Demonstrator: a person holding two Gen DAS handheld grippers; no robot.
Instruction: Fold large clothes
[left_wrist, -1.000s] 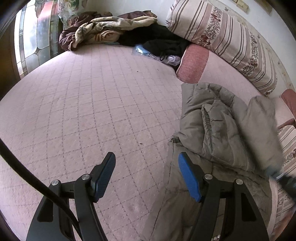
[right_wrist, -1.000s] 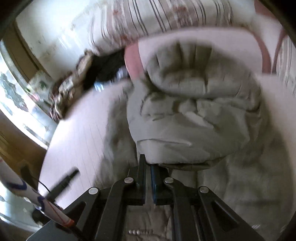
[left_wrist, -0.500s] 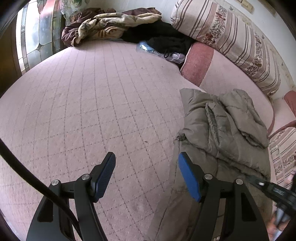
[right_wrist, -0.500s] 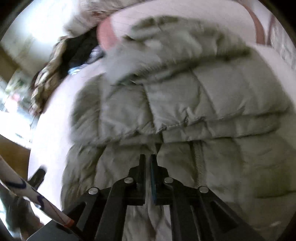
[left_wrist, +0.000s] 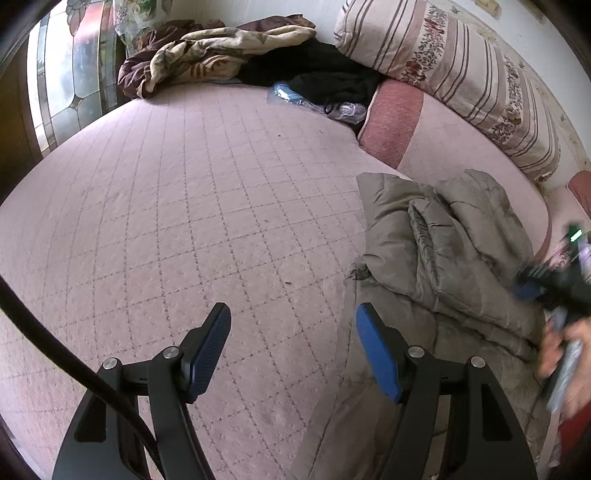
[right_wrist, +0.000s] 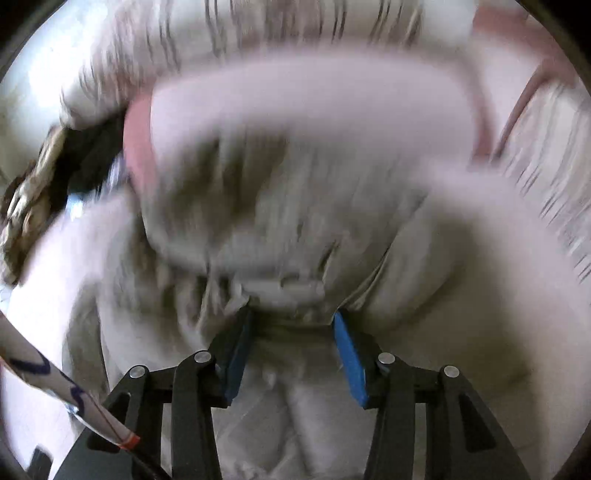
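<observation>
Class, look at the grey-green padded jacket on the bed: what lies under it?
The padded jacket lies on the pink quilted bedcover, its far edge beside a pink pillow. Its own folded layers hide anything further beneath.

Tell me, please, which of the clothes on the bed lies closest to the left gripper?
The grey-green padded jacket, partly folded right beside the left gripper. The black garment and the brown-and-cream patterned one lie heaped at the bed's far edge.
</observation>
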